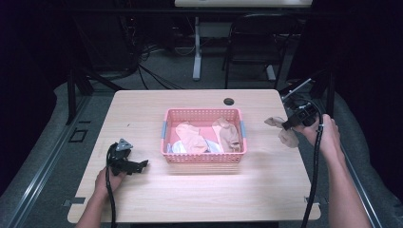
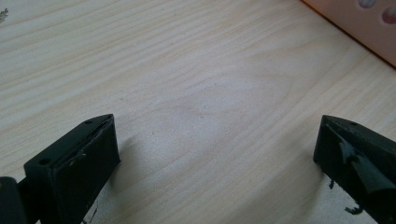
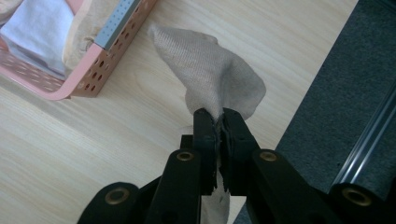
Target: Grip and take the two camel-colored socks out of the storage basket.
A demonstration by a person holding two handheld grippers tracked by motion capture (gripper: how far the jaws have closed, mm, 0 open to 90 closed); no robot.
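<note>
The beige sock, a soft ribbed knit bunched into a crumpled cone, hangs pinched between the black jaws of the right gripper near the table's right edge, beside the pink perforated plastic basket of folded cloth. The left gripper rests on pale wood grain, jaws spread wide.

The high view looks forward and down on the table; both gripper views sit close above it, sharing the basket edge.
</note>
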